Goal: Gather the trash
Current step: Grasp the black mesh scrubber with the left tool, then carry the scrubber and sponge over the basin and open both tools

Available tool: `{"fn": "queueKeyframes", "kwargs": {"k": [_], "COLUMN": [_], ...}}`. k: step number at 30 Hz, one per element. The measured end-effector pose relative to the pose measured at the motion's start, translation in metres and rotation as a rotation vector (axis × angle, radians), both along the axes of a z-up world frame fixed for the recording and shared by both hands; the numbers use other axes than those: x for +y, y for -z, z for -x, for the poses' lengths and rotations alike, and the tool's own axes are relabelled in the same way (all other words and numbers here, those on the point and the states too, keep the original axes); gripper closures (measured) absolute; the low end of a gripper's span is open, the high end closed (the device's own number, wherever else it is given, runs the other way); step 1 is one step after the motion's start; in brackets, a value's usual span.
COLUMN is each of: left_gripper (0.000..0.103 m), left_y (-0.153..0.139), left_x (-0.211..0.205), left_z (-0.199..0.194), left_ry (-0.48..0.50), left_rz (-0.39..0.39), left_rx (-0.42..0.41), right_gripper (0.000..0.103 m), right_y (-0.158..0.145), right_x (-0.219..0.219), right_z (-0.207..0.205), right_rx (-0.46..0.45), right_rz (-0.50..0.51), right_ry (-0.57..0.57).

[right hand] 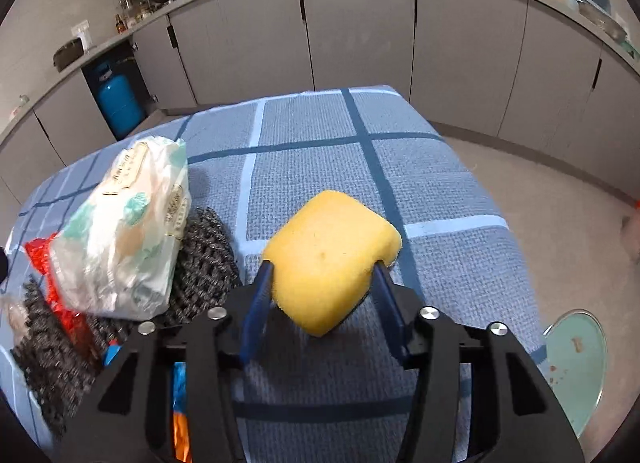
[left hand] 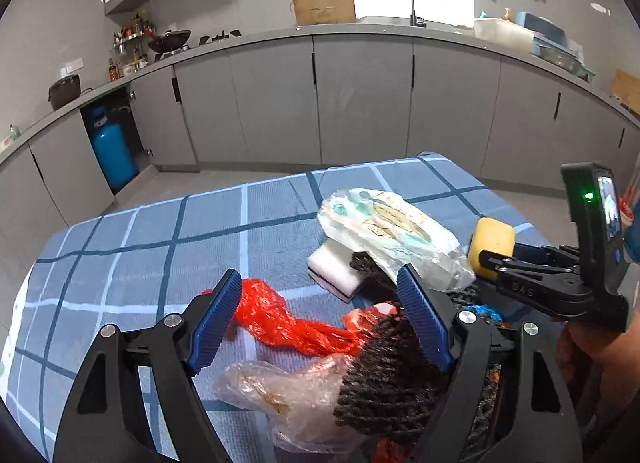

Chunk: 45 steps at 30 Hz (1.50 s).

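the right gripper [right hand: 324, 287] has its two blue fingers pressed into the sides of a yellow sponge [right hand: 332, 259], which bulges out between them and is carried clear above the checked tablecloth [right hand: 400, 183], probably so it can travel to wherever the rubbish is being gathered, though no bin can be made out for certain in either view. the left gripper [left hand: 316, 323] hangs with its jaws spread wide and nothing between them, poised over the heap of litter as if picking its next piece. under it lie a twisted red plastic bag [left hand: 280, 319], a clear crumpled bag [left hand: 280, 387] and a dark knitted mat [left hand: 392, 375] that part of the litter sits on. a printed plastic wrapper [left hand: 392, 231] leans across a white sponge block [left hand: 340, 267] just beyond. piling the trash in one spot keeps each grab short, and soft film like this will likely need a deep pinch
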State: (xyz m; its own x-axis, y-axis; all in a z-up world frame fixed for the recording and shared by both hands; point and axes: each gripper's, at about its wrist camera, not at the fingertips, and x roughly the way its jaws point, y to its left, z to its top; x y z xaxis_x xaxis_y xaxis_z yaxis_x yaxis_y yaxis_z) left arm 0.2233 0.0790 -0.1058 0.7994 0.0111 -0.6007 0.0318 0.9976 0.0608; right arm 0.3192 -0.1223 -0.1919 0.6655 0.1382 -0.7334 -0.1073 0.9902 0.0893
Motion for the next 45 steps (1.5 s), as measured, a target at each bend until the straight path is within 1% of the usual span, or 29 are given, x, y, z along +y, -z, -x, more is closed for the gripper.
{"fn": "queueKeyframes", "kwargs": {"k": [2,6,9,11,13,14,15,16,17,18,19,21,24,27,28,30,33,35,39,43,45], "left_gripper": [0.024,0.024,0.024,0.024,0.024,0.031,0.041,0.071,0.091,0.092,0.093,0.093,0.094,0.094,0.094,0.094,0.094,0.093,0.093,0.093,0.093], "left_y": [0.0,0.003,0.011,0.016,0.026,0.031,0.038,0.042,0.045,0.045,0.043,0.031,0.003,-0.029,-0.038,-0.05,-0.054,-0.054,-0.045,-0.03,-0.021], "left_x": [-0.005,-0.021,-0.036,-0.045,-0.051,-0.053,-0.056,-0.057,-0.057,-0.056,-0.056,-0.057,-0.051,-0.053,-0.057,-0.072,-0.098,-0.125,-0.186,-0.237,-0.262], "left_z": [0.005,0.016,0.02,0.021,0.017,0.015,0.013,0.012,0.011,0.012,0.015,0.025,0.039,0.051,0.052,0.053,0.044,0.039,0.03,0.026,0.024], "left_ry": [0.013,0.057,0.091,0.105,0.118,0.12,0.123,0.13,0.137,0.147,0.146,0.144,0.144,0.14,0.144,0.17,0.219,0.262,0.367,0.469,0.52], "left_rz": [0.002,0.004,0.014,0.002,0.004,0.005,0.0,0.007,0.023,0.039,0.033,0.006,0.022,-0.005,-0.027,-0.039,-0.045,-0.045,-0.045,-0.037,-0.025], "left_rx": [0.001,0.015,0.04,0.047,0.078,0.093,0.119,0.138,0.157,0.172,0.162,0.116,0.061,-0.024,-0.052,-0.085,-0.094,-0.102,-0.093,-0.058,-0.026], "right_gripper": [0.055,0.055,0.054,0.054,0.054,0.054,0.054,0.054,0.054,0.054,0.054,0.054,0.054,0.054,0.054,0.054,0.054,0.054,0.054,0.054,0.053], "right_y": [-0.009,-0.021,-0.022,-0.02,-0.017,-0.017,-0.015,-0.015,-0.015,-0.016,-0.018,-0.021,-0.027,-0.033,-0.035,-0.038,-0.038,-0.036,-0.023,-0.006,0.004], "right_x": [-0.006,-0.02,-0.026,-0.031,-0.036,-0.037,-0.039,-0.04,-0.041,-0.041,-0.042,-0.046,-0.051,-0.061,-0.065,-0.079,-0.104,-0.126,-0.174,-0.21,-0.227], "right_z": [0.013,0.052,0.083,0.1,0.111,0.112,0.116,0.119,0.122,0.124,0.126,0.13,0.135,0.14,0.142,0.146,0.149,0.152,0.16,0.166,0.166], "right_rx": [-0.025,-0.06,-0.067,-0.073,-0.07,-0.068,-0.066,-0.066,-0.069,-0.077,-0.083,-0.098,-0.124,-0.147,-0.152,-0.163,-0.166,-0.161,-0.135,-0.121,-0.107], "right_rz": [0.01,0.035,0.046,0.053,0.04,0.038,0.034,0.028,0.024,0.019,0.012,-0.001,-0.02,-0.033,-0.035,-0.036,-0.03,-0.021,0.002,0.008,0.004], "right_ry": [0.01,0.032,0.041,0.051,0.06,0.061,0.062,0.061,0.061,0.06,0.06,0.061,0.066,0.078,0.084,0.112,0.164,0.21,0.301,0.352,0.381]}}
